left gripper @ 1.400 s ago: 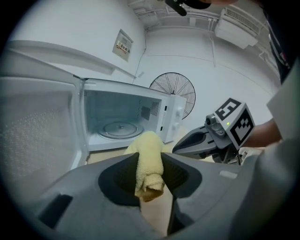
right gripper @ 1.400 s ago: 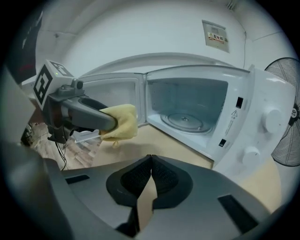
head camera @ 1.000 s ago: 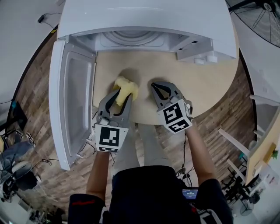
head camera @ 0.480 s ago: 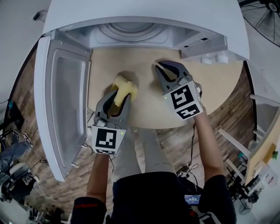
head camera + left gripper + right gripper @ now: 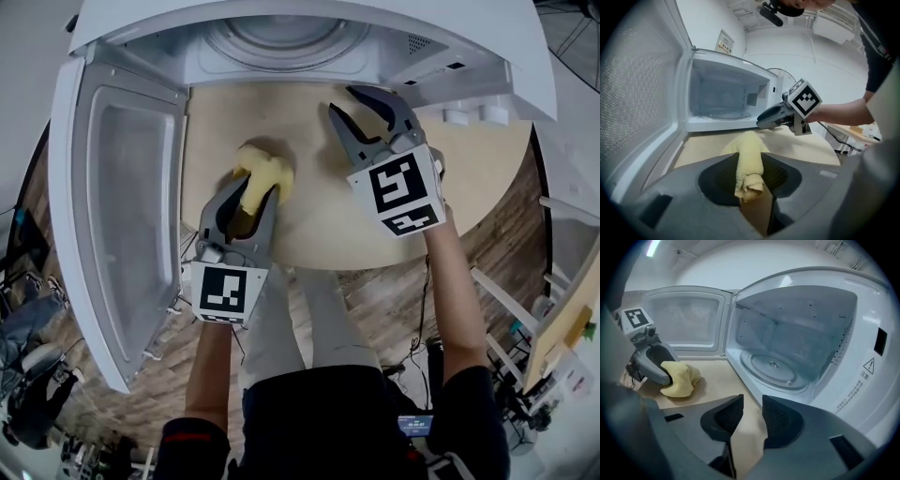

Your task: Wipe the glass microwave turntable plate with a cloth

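So far nothing is wiped: the glass turntable plate [image 5: 774, 367] sits untouched inside the open microwave [image 5: 281, 23], at the top of the head view. Our left gripper [image 5: 253, 199] is clenched on the yellow cloth [image 5: 262, 173], which rests on the table [image 5: 319, 220] in the middle of the frame, apart from the plate. Compared with a second ago, our right gripper [image 5: 356, 105] has travelled upward in the frame to the microwave mouth. Its jaws have just been opening, with nothing between them.
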